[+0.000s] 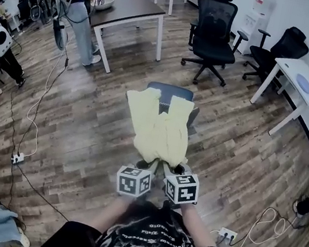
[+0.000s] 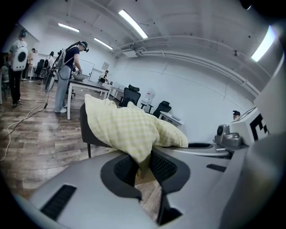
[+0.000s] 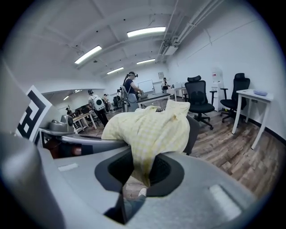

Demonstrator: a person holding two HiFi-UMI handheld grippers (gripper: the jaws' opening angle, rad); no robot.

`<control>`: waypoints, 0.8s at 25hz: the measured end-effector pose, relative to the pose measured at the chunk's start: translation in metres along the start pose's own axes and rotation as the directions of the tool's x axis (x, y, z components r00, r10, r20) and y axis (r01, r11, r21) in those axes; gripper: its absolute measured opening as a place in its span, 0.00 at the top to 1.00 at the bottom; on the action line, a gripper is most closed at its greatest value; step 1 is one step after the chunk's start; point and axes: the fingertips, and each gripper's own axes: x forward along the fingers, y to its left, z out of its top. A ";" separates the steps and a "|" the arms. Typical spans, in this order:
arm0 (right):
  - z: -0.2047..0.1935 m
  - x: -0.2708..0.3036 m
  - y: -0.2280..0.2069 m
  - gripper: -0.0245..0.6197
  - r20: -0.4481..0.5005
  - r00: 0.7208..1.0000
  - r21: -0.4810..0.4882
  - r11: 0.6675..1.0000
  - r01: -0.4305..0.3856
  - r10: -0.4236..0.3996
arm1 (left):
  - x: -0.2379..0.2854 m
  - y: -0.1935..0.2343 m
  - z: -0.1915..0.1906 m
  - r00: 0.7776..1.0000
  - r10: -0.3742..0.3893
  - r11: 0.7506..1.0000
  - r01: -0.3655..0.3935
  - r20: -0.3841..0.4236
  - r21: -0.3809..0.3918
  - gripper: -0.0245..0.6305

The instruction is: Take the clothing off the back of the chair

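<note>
The yellow garment (image 1: 158, 128) covers most of the chair (image 1: 177, 91); in the head view its legs are hidden beneath. The garment's near edge disappears between the jaws of the left gripper (image 2: 142, 167) and right gripper (image 3: 139, 172).

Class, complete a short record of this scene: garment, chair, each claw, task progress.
garment: pale yellow, checked, stretched from chair to claws
chair: dark office chair, garment's far end over its back
left claw: shut on the garment's near edge
right claw: shut on the garment's near edge
task: garment not yet off
</note>
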 end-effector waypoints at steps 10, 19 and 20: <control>-0.036 -0.033 0.004 0.87 -0.029 0.999 0.067 0.998 -0.016 0.018 | -0.020 -0.027 -0.036 1.000 0.000 1.000 0.001 -0.032 0.008 0.87; -0.073 -0.040 0.006 0.87 -0.088 0.996 0.084 0.996 -0.001 0.008 | -0.024 -0.031 -0.074 0.993 0.003 1.000 -0.001 -0.120 0.013 0.87; -0.073 -0.040 0.006 0.87 -0.090 0.996 0.082 0.997 0.001 0.006 | -0.023 -0.031 -0.074 0.993 0.006 1.000 -0.005 -0.120 0.014 0.87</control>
